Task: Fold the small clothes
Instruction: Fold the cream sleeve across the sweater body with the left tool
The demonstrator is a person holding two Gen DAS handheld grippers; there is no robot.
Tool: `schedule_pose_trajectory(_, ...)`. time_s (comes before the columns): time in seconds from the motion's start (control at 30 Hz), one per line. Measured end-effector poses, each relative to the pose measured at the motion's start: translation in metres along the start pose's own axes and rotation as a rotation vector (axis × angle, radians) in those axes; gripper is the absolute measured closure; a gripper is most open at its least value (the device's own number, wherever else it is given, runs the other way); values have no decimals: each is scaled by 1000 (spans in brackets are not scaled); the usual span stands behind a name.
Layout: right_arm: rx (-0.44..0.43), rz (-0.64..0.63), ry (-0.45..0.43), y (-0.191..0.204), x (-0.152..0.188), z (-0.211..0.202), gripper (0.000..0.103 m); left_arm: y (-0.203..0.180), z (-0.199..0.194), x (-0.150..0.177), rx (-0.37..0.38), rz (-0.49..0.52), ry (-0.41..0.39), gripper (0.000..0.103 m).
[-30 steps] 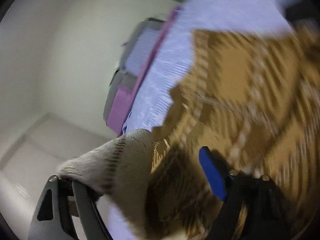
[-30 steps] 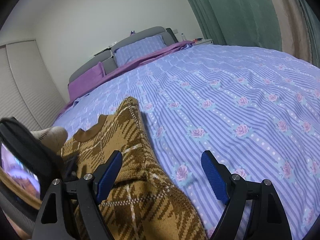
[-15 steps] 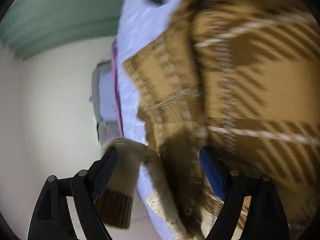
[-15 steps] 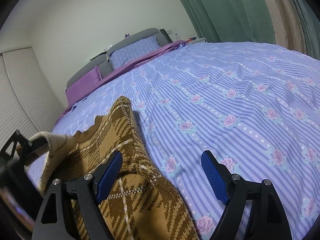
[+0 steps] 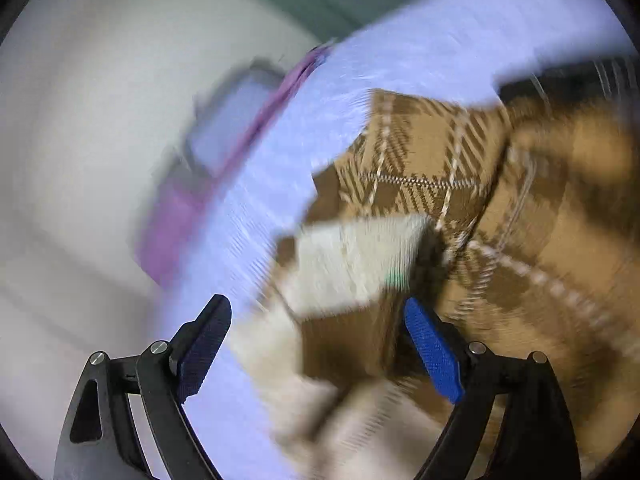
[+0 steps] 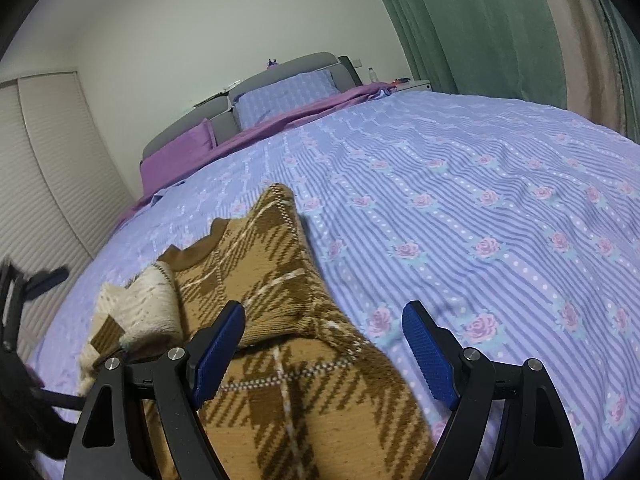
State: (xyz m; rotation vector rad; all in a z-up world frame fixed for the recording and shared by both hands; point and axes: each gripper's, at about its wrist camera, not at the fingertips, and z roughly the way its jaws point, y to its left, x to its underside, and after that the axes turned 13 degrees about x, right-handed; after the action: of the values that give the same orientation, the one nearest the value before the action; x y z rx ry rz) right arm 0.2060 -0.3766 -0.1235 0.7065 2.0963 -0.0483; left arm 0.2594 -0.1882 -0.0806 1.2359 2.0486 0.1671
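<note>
A brown plaid sweater (image 6: 280, 272) lies on the bed at the lower left of the right wrist view. Its cream sleeve (image 6: 140, 308) is folded onto its left side. My right gripper (image 6: 324, 316) hangs open just above the sweater's right edge, holding nothing. The left wrist view is smeared by motion. There my left gripper (image 5: 316, 312) has wide jaws that are still opening. The cream sleeve (image 5: 360, 256) and the sweater (image 5: 440, 160) lie beyond and below the pads (image 5: 434, 356), which do not press on them. A dark blurred part of the left tool (image 6: 16, 320) shows at the right wrist view's left edge.
The bedspread (image 6: 480, 200) is lilac with stripes and roses and stretches far to the right. A pillow (image 6: 284, 96), purple sheet (image 6: 176, 160) and grey headboard stand at the far end. Green curtains (image 6: 480, 20) hang on the right, louvred doors (image 6: 48, 160) on the left.
My left gripper let go of the cream sleeve, which now lies folded on the sweater. It opened wider, rolled and drew back upward. The right gripper stayed in place, open.
</note>
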Motion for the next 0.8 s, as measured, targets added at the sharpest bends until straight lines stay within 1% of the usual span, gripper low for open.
schedule_pose_trajectory(0.03, -1, 0, 1, 3, -1, 0, 21, 20, 1, 10, 106, -144, -6, 14)
schedule_pose_trajectory(0.07, -5, -3, 1, 6, -2, 0, 21, 34, 5, 19, 179, -249, -16, 17)
schedule_pose_trajectory(0.1, -8, -7, -1, 9, -2, -1, 21, 38, 9, 29, 227, -321, -22, 27)
schedule_pose_trajectory(0.13, -11, -15, -8, 13, -3, -2, 21, 42, 14, 37, 301, -390, -33, 29)
schedule_pose_trajectory(0.17, -13, -24, -14, 17, -4, -3, 21, 40, 19, 45, 363, -444, -42, 29)
schedule_pose_trajectory(0.2, -15, -32, -21, 21, -4, -4, 21, 43, 26, 49, 404, -490, -55, 30)
schedule_pose_trajectory(0.27, -22, -47, -27, 27, -3, -6, 21, 48, 35, 54, 472, -557, -85, 30)
schedule_pose_trajectory(0.3, -24, -57, -28, 30, -3, -7, 21, 51, 37, 57, 522, -598, -115, 30)
schedule_pose_trajectory(0.37, -18, -75, -31, 33, -1, -7, 21, 57, 36, 60, 585, -646, -164, 30)
schedule_pose_trajectory(0.47, -6, -104, -28, 36, 1, -4, 21, 61, 40, 61, 636, -685, -188, 36)
schedule_pose_trajectory(0.5, 0, -113, -28, 38, 1, -2, 21, 60, 40, 61, 634, -684, -190, 47)
schedule_pose_trajectory(0.53, 5, -118, -29, 39, 2, -2, 21, 62, 40, 59, 635, -678, -195, 63)
schedule_pose_trajectory(0.6, 12, -121, -31, 39, 2, -1, 21, 61, 45, 57, 674, -676, -208, 75)
schedule_pose_trajectory(0.7, -8, -134, -47, 41, 2, -1, 21, 64, 44, 58, 688, -707, -227, 85)
schedule_pose_trajectory(0.77, -35, -178, -74, 46, -1, -1, 21, 64, 39, 61, 681, -714, -234, 86)
schedule_pose_trajectory(0.8, -58, -212, -88, 52, -3, -1, 21, 62, 37, 59, 671, -700, -236, 86)
